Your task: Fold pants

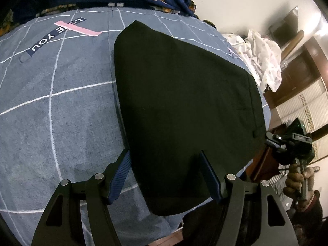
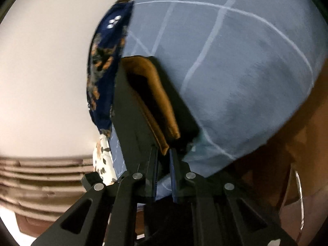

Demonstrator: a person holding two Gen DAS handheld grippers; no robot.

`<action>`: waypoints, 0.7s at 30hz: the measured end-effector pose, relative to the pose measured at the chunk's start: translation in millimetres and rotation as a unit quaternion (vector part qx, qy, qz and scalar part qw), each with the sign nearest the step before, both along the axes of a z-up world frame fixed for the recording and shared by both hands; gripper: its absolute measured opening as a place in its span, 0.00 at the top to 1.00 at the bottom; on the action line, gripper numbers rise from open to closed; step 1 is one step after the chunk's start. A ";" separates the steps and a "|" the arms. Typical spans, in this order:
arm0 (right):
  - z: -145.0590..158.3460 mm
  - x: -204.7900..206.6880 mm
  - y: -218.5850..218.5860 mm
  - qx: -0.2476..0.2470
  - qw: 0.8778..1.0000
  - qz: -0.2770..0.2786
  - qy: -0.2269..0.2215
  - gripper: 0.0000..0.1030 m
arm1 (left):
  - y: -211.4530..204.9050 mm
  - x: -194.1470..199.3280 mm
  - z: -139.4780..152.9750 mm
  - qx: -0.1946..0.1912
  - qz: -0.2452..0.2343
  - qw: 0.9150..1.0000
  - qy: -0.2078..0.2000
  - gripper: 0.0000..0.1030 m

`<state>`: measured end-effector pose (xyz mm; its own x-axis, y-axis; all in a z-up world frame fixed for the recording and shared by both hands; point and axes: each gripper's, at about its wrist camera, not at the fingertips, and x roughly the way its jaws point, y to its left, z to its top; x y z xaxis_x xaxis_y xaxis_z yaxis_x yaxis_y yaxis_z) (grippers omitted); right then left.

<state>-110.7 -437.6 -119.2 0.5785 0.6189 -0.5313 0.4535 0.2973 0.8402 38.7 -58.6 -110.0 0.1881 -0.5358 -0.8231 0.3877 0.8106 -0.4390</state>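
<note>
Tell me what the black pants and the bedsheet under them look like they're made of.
Black pants: matte woven cloth, probably a suiting-type fabric; it lies smooth and flat, with a tan lining at the waistband. Bedsheet: soft cotton-like weave, faded blue-grey, with printed white grid lines.

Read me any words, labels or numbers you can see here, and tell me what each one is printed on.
"YOU": navy strip printed on the grey checked bedsheet, upside down in the left wrist view.
Letters before it, partly under the pink strip: not fully readable.
Small label at the sheet's far edge: too small.
Black pants: no text.
</note>
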 end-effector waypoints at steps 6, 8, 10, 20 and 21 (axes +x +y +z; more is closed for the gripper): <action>9.0 1.6 3.5 -0.033 0.999 0.014 -0.005 0.87 | -1.8 1.3 0.0 0.000 0.000 1.000 0.002 0.34; 14.0 6.3 6.7 -0.057 0.998 0.022 -0.004 0.86 | -2.5 1.5 -1.5 -0.001 0.001 1.000 0.007 0.34; 17.7 10.1 10.1 -0.077 0.997 0.029 0.000 0.85 | -2.5 0.8 -2.5 -0.001 0.000 1.000 0.008 0.34; 38.8 9.8 10.4 -0.145 0.989 0.033 -0.003 0.67 | -3.8 0.0 -1.7 -0.003 0.000 1.000 0.008 0.33; 39.0 10.0 8.7 -0.145 0.989 0.032 -0.003 0.66 | -3.2 0.0 -2.2 -0.003 0.000 1.000 0.009 0.33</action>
<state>-100.7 -428.9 -80.1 0.5468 0.4767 -0.6883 0.4203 0.5548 0.7181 38.6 -61.9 -112.2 0.1739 -0.5406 -0.8231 0.3803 0.8079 -0.4503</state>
